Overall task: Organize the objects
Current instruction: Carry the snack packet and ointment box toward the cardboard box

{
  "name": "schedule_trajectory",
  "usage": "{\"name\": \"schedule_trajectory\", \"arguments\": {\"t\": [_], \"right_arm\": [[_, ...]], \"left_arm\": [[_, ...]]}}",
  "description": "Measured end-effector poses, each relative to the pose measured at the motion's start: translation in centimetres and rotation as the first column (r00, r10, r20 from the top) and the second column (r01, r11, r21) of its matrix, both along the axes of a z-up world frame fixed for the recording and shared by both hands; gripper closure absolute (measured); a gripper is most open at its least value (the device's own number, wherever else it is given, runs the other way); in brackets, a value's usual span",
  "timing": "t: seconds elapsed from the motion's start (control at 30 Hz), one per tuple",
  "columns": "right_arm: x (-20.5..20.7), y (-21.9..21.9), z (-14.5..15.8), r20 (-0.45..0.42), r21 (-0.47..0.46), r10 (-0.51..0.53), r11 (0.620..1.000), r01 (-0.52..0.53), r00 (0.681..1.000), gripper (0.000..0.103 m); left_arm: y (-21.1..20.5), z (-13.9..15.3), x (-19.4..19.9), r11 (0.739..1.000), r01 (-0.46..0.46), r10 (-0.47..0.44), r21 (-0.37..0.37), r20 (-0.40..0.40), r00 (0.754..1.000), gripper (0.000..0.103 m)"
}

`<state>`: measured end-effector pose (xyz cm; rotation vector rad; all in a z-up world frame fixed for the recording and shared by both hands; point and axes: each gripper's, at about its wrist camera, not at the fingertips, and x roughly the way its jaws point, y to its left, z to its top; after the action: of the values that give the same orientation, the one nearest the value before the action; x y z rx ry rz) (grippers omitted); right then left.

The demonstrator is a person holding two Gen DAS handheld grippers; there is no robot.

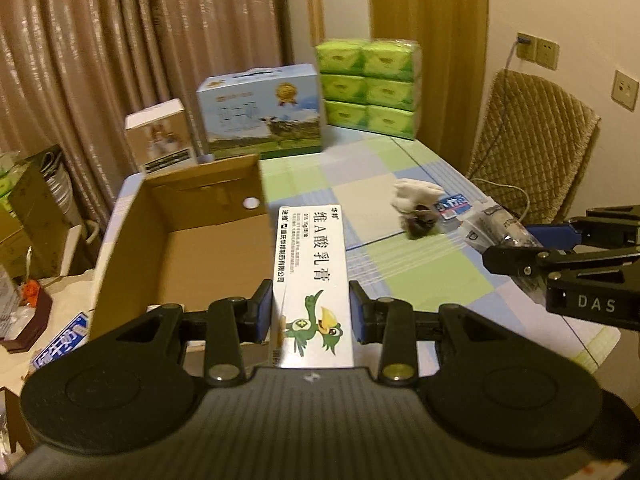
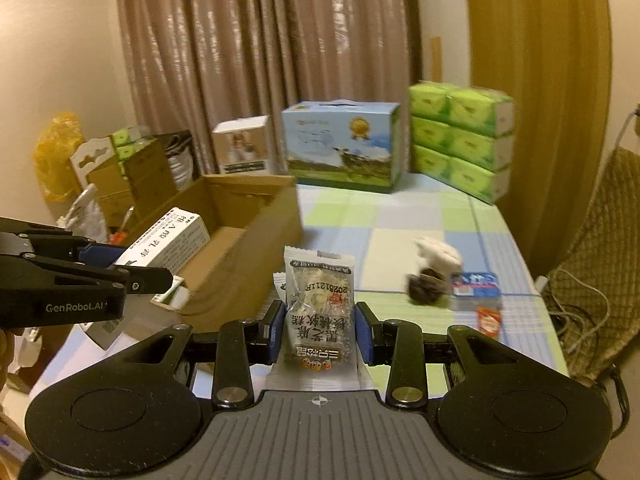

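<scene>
Left gripper raised above the table, angled downward, blue pads pinching a long white ointment carton by its two long sides; carton pointing forward, its far end reaching past the right wall of the open cardboard box. From the right wrist camera, same carton hanging over the near corner of that cardboard box, clamped in the left gripper coming in from the left edge.

Right gripper likewise lifted and tilted down, jaws pressed against a clear snack packet with dark printing, packet standing up between the pads, crimped top edge pointing away. In the left wrist view, right gripper entering from the right edge with the packet caught in it.

Below, a table covered by a checked cloth in green, blue and white. On the cloth, blurred: a white and dark-brown soft lump, touching a small blue packet; from the right wrist camera a small red sachet just beside these. Cardboard box at the table's left side, nothing visible on its bare floor. At the far edge, a small white carton, a blue carry-case with a cow picture, and stacked green tissue packs. Behind, brownish curtains and a mustard drape; at right, a chair with a quilted cover and wall sockets.
</scene>
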<state>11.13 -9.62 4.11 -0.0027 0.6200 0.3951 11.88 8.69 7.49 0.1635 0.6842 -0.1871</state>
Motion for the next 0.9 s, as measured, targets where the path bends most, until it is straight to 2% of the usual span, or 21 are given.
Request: {"name": "schedule_trajectory", "arguments": {"t": [0.5,0.7,0.9], "right_arm": [[0.4,8.0,1.2,0.021,-0.01,0.133,0.991,-0.132,0.991,0.069],[1.7,10.7,1.1,0.018,-0.012,0.166,0.986,-0.166,0.986,0.069],[3.4,12.8,0.5,0.006,-0.018,0.183,0.983,-0.183,0.983,0.069]], "left_arm": [[10.4,1.8,-0.8,0.99,-0.141,0.14,0.014,0.003,0.99,0.07],[13.1,1.8,0.7,0.986,-0.168,0.168,0.001,-0.002,0.986,0.07],[13.9,1.2,2.9,0.986,-0.169,0.169,-0.008,-0.012,0.986,0.07]]}}
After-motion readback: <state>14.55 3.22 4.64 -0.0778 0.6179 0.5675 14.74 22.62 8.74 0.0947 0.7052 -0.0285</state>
